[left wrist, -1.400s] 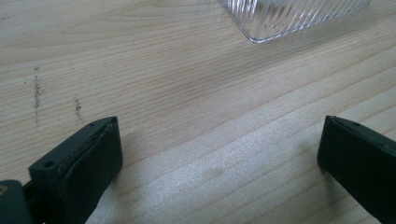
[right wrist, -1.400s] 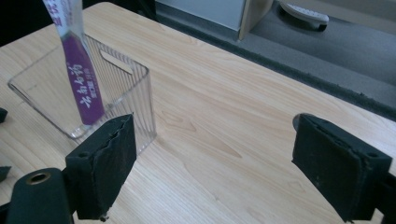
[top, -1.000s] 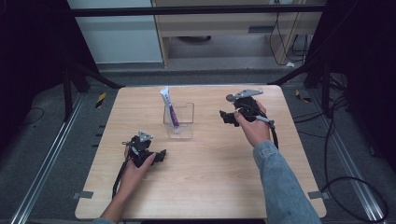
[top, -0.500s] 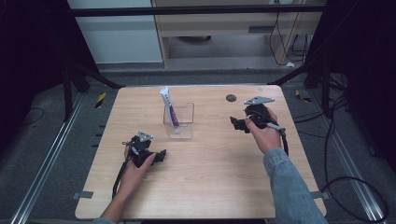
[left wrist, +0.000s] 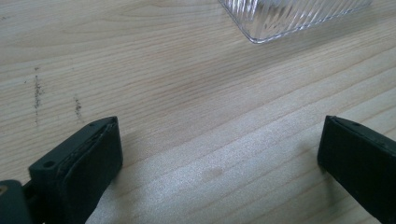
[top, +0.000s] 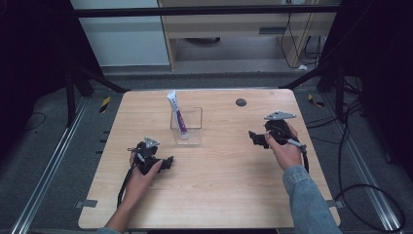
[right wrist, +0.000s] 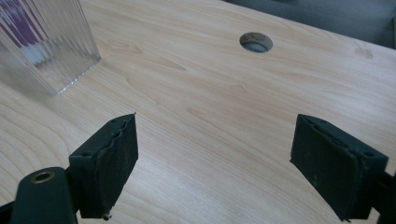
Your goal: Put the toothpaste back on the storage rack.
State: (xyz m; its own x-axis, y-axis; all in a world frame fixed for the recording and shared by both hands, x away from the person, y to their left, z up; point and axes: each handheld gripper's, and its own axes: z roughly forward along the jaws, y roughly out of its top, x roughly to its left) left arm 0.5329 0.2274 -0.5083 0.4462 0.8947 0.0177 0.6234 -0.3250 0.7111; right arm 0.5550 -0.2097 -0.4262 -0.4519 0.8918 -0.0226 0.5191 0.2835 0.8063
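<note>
A ribbed clear cup (top: 186,126) stands mid-table (top: 219,195), with a white-and-purple tube (top: 176,113) leaning in it, its top poking out over the far-left rim. Both claws sit low over bare wood with jaws spread wide and nothing between them: the left gripper (top: 167,161) just near-left of the cup, the right gripper (top: 255,139) well off to its right. The tube looks light and squashy (likely slick too), so I'd pinch it by the exposed top. The cup seems rigid but easily tipped.
</note>
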